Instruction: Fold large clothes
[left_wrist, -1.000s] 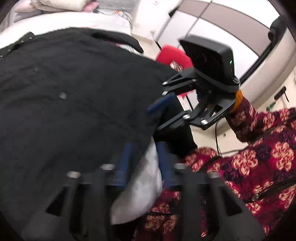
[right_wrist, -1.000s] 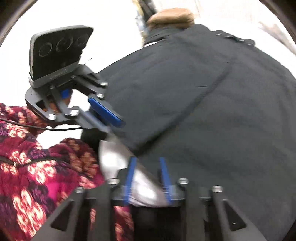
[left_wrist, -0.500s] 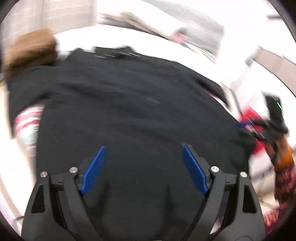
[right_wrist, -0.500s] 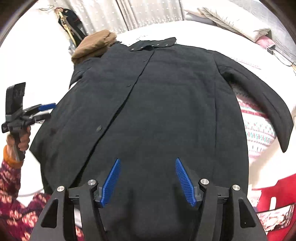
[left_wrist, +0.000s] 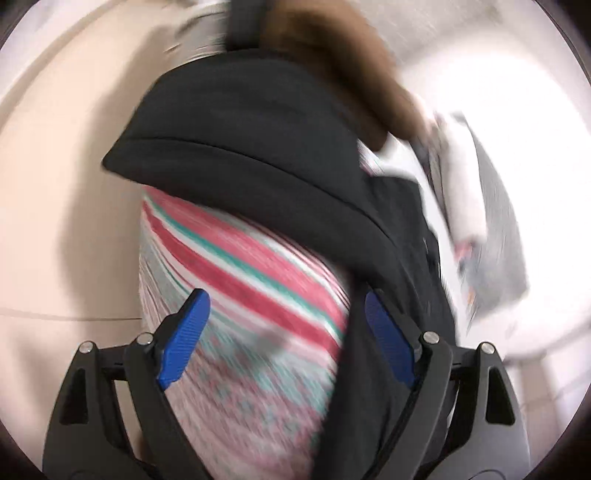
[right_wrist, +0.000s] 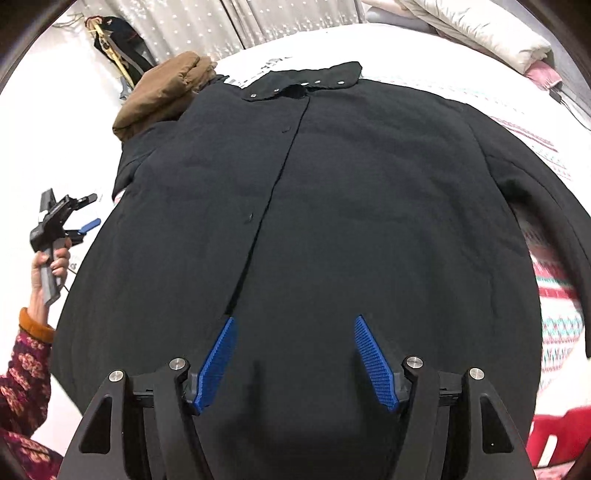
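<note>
A long black coat (right_wrist: 332, 206) lies flat and face up on the bed, collar at the far end, its right sleeve hanging along the right side. My right gripper (right_wrist: 293, 354) is open and empty above the coat's hem. My left gripper (left_wrist: 284, 332) is open and empty, pointing at the coat's left sleeve (left_wrist: 251, 147), which lies across the striped bed cover. The left gripper also shows in the right wrist view (right_wrist: 86, 210), beside the coat's left edge.
A striped red, green and white bed cover (left_wrist: 240, 295) lies under the coat. A brown garment (right_wrist: 166, 92) is bunched by the left shoulder. Pillows (right_wrist: 480, 33) lie at the far right. A red item (right_wrist: 554, 435) sits at the near right.
Both grippers let go of the coat's hem and opened. The right one rose above the coat. The left one swung out to the coat's left sleeve.
</note>
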